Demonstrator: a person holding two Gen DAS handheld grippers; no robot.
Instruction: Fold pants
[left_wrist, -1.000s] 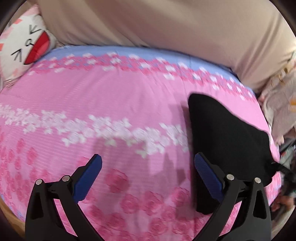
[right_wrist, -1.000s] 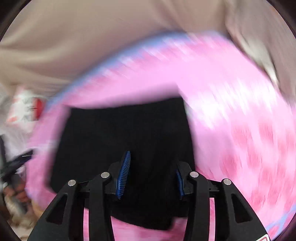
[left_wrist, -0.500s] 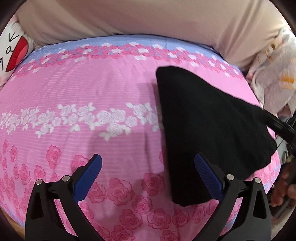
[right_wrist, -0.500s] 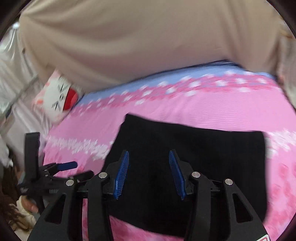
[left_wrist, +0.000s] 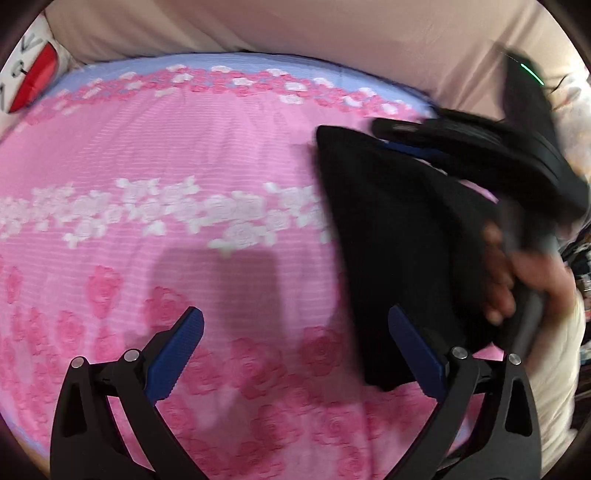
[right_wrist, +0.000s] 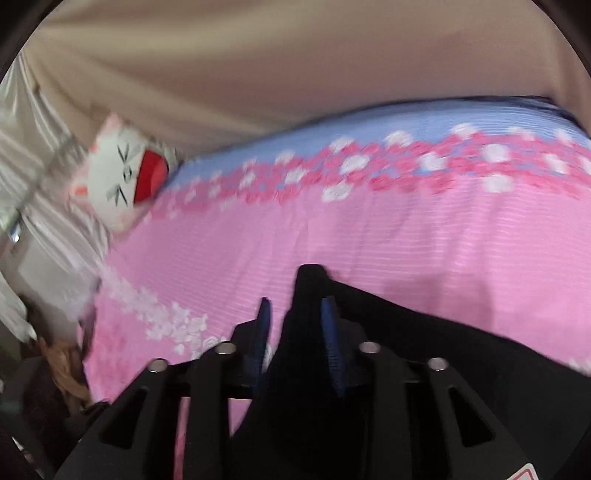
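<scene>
Right gripper (right_wrist: 295, 325): jaws opening, blue pads partly spread; a raised corner of the black pants (right_wrist: 424, 350) stands between them, against the right-hand pad. Whether the pads press it cannot be told through the blur. Seen from the left wrist camera, this gripper (left_wrist: 413, 144) sits at 2 o'clock over the far edge of the pants, with the person's hand (left_wrist: 517, 269) on its handle at 3 o'clock.

Left gripper (left_wrist: 295, 332): spread wide, nothing between the pads, hovering over bare sheet; its right-hand pad lies just beside the near edge of the pants.

Pants (left_wrist: 399, 240): black, folded flat, lying on the bed from 2 to 4 o'clock in the left wrist view; one corner lifted at the right gripper.

Bed sheet (left_wrist: 184, 147): pink, with bands of white and pink roses and a blue strip at 12 o'clock.

Cat cushion (right_wrist: 122, 173): white with red mouth, at 10 o'clock in the right wrist view, at the bed's edge.

Beige cloth (right_wrist: 258, 74): backdrop at 12 o'clock beyond the bed.
</scene>
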